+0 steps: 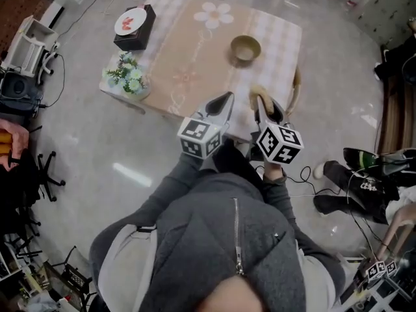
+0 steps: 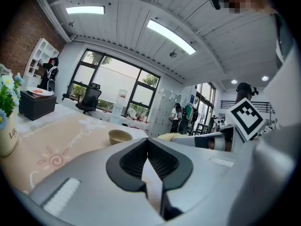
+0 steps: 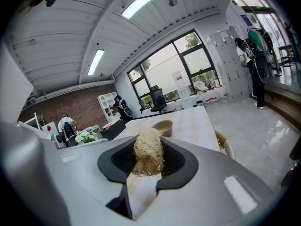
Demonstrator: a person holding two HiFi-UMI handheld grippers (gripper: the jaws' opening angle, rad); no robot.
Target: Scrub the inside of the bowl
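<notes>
A tan bowl (image 1: 246,47) stands upright on the far right part of the low table (image 1: 195,57); it also shows as a small bowl (image 2: 120,136) in the left gripper view and a bowl (image 3: 162,126) in the right gripper view. My left gripper (image 1: 228,96) hangs over the table's near edge, short of the bowl, with its jaws shut and empty (image 2: 148,144). Just to its right, my right gripper (image 1: 259,103) is shut on a straw-coloured fibre scrubber (image 3: 148,150), whose tuft (image 1: 259,93) sticks out past the tips.
On the table's left end stand a black box with a plate on top (image 1: 134,26) and a pot of flowers (image 1: 128,74). A round woven basket (image 1: 296,86) sits by the table's near right corner. Cables and shoes lie on the floor at right.
</notes>
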